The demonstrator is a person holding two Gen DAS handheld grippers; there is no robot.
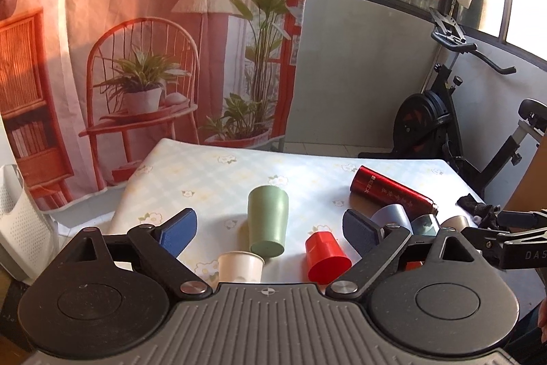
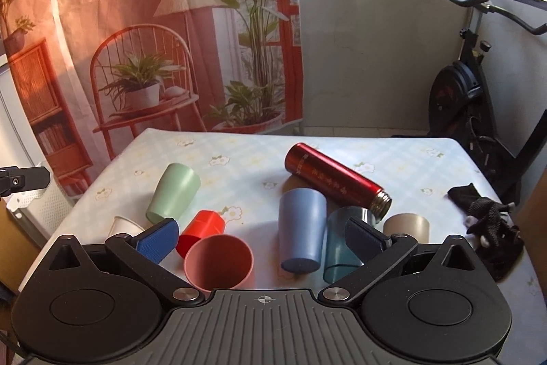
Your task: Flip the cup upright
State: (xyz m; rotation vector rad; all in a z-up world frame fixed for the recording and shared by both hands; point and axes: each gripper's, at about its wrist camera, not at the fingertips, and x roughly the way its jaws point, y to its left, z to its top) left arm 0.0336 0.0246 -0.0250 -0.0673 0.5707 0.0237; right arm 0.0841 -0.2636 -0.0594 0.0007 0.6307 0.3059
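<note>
- We see the table point(image 2: 393, 156), covered with a pale checked cloth with small flowers, and all cups lie or stand on it
- Behind it hangs a printed curtain point(image 2: 136, 23), and an exercise bike point(image 2: 471, 98) stands at the right by the wall
- The red flask point(image 2: 336, 182) lies on its side at the far right part of the table, its open metal neck just beside the teal cup point(image 2: 338, 250)
- Our left gripper point(image 1: 270, 230) is released, fingers wide apart, holding nothing; the green cup point(image 1: 267, 218) lies between them on its side
- Our right gripper point(image 2: 261, 235) is also spread and empty, above the pink cup point(image 2: 218, 262), which shows its open mouth to the camera
- The blue cup point(image 2: 301, 228) lies beside the teal one
- The red cup point(image 2: 201, 231) lies tipped, touching the pink cup
- The white paper cup point(image 1: 241, 267) stands near the table edge
- The beige cup point(image 2: 407, 226) is only partly visible
- A black glove point(image 2: 489, 218) rests at the right edge
</note>
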